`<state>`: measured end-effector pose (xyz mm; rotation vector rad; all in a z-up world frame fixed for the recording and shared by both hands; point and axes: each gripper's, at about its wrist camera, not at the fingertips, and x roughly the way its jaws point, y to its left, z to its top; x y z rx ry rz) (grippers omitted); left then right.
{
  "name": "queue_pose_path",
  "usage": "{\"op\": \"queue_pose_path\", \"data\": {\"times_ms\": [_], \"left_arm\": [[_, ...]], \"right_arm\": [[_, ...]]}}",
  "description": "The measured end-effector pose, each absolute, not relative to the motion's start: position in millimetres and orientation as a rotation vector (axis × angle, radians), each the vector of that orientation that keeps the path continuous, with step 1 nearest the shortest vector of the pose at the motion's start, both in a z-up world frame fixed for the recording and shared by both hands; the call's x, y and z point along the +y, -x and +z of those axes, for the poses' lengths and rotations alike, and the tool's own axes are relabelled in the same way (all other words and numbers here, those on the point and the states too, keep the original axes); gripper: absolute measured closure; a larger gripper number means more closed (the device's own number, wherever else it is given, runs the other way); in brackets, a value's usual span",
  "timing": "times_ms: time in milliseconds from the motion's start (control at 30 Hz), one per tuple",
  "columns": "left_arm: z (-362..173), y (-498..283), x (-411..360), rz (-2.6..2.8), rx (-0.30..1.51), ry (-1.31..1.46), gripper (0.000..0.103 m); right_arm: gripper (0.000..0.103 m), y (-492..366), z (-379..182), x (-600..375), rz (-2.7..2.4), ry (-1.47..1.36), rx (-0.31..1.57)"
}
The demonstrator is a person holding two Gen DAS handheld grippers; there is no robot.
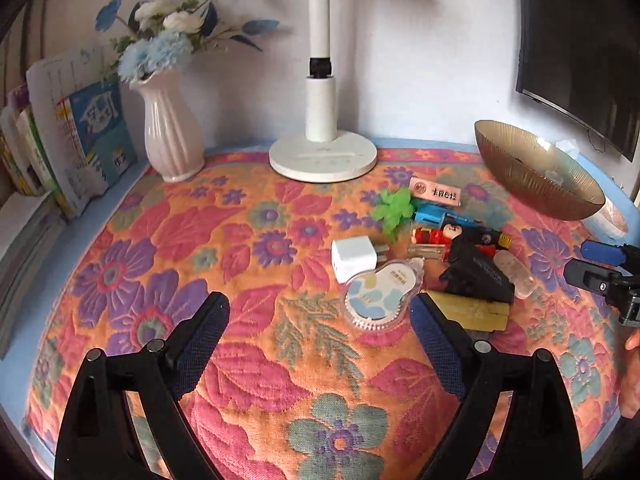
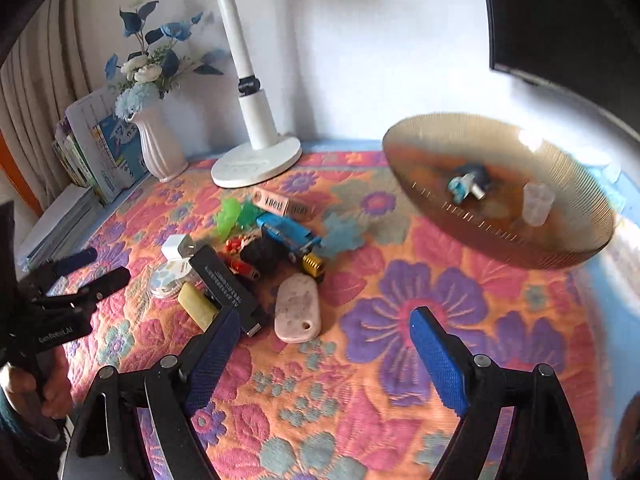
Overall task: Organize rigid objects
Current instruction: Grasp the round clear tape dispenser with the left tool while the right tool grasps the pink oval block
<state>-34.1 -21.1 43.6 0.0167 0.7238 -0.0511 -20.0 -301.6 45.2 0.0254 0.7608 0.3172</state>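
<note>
A heap of small objects lies on the floral cloth: a white charger cube [image 1: 347,258] [image 2: 176,245], a clear correction-tape case [image 1: 378,296] [image 2: 170,276], a black box [image 1: 480,272] [image 2: 226,284], a yellow block [image 1: 474,312] [image 2: 198,308], a blue toy train [image 1: 444,218] [image 2: 286,234], a pinkish oval tag [image 2: 298,308] and a pink eraser [image 1: 436,192]. An amber glass bowl [image 1: 532,172] [image 2: 500,192] at the right holds a small blue-white toy [image 2: 466,186] and a clear cup [image 2: 538,204]. My left gripper [image 1: 320,312] is open, just short of the tape case. My right gripper [image 2: 324,324] is open and empty, near the oval tag.
A white lamp base [image 1: 323,158] and a white vase of blue flowers [image 1: 170,136] stand at the back. Books [image 1: 80,148] lean at the left. A dark screen [image 1: 580,40] hangs at the right. The right gripper shows at the left view's right edge [image 1: 600,268].
</note>
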Motion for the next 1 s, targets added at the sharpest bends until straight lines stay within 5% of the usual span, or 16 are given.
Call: {"op": "queue_pose_path", "data": {"times_ms": [733,1000], "left_arm": [[26.0,26.0,-11.8,-0.077,0.811,0.072,0.012],[28.6,-2.2,-17.3,-0.196,0.917,0.093,0.024]], "right_arm": [[0.017,12.1,18.9,-316.0,0.261,-0.102,0.825],[0.017,16.0,19.6,-301.7,0.279,-0.014,0.808]]}}
